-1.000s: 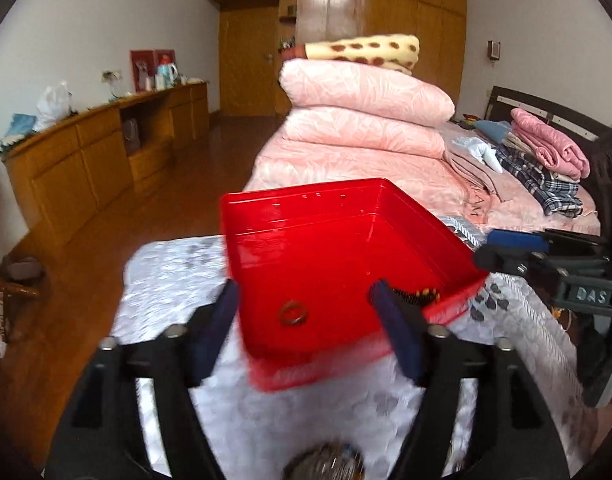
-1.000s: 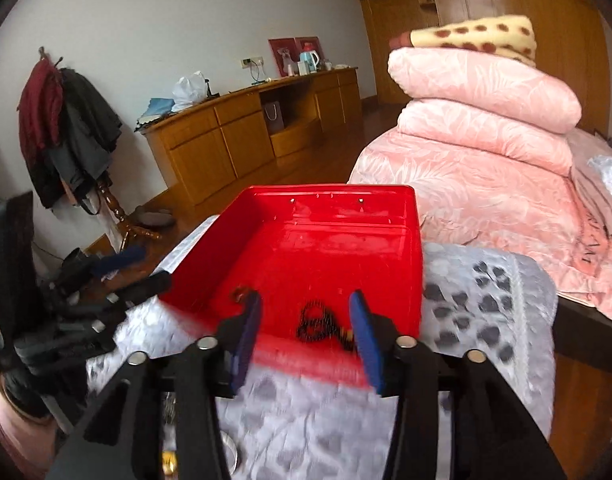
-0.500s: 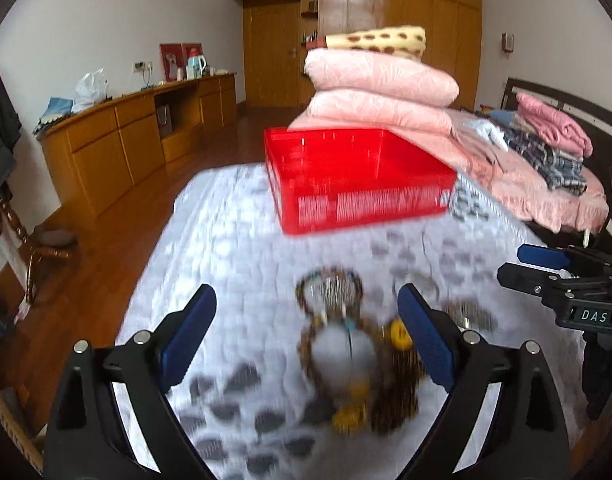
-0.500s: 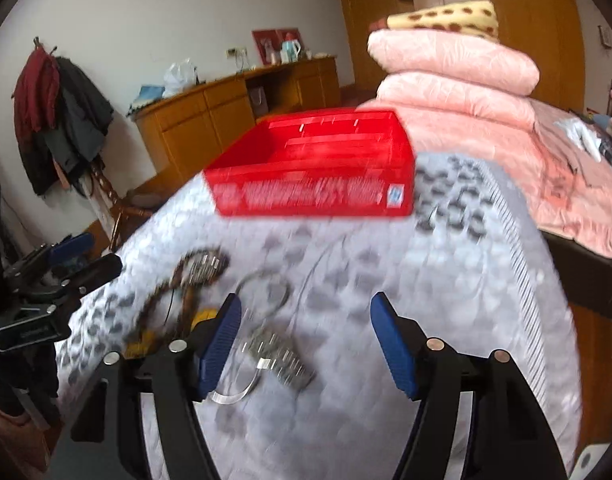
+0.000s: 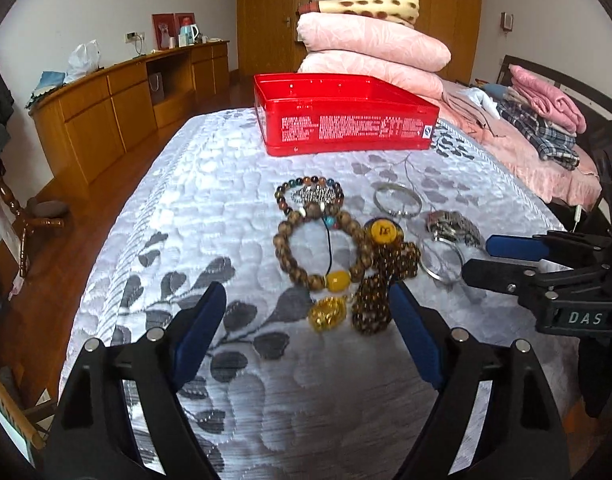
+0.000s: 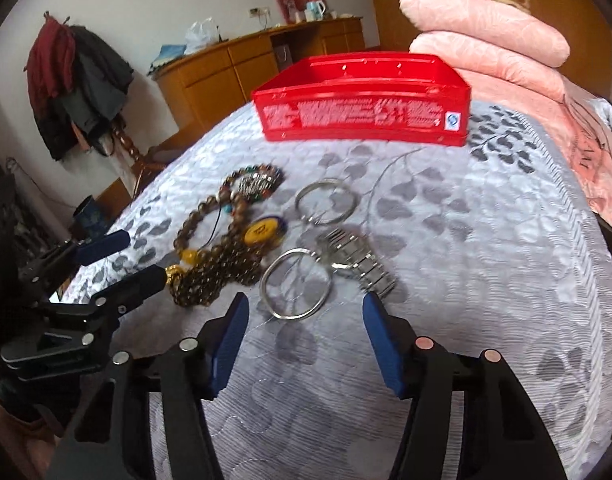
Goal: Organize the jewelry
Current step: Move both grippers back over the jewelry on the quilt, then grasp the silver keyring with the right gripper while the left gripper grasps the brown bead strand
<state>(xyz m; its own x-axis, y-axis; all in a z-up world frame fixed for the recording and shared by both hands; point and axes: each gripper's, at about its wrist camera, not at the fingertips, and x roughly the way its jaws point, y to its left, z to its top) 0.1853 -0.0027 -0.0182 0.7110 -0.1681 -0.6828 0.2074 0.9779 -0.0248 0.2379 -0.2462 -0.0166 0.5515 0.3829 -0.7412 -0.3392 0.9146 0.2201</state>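
Observation:
A red plastic box (image 5: 345,120) stands at the far end of the quilted table; it also shows in the right wrist view (image 6: 361,100). Jewelry lies loose in front of it: a wooden bead bracelet (image 5: 317,248), a dark bead string (image 5: 381,280), a gold charm (image 5: 327,314), two silver bangles (image 5: 397,199) (image 6: 296,290) and a metal watch (image 6: 357,258). My left gripper (image 5: 306,312) is open and empty, just short of the beads. My right gripper (image 6: 304,316) is open and empty, around the near bangle's front edge.
The table is covered by a grey-white leaf-pattern quilt (image 5: 210,208). A bed with stacked pink bedding (image 5: 369,44) lies behind the box. A wooden sideboard (image 5: 118,100) runs along the left wall. A coat stand with clothes (image 6: 78,80) stands at the left.
Both grippers have pulled back from over the red box and dropped low toward the loose jewelry. Their jaws have opened wider. The box's inside is now hidden.

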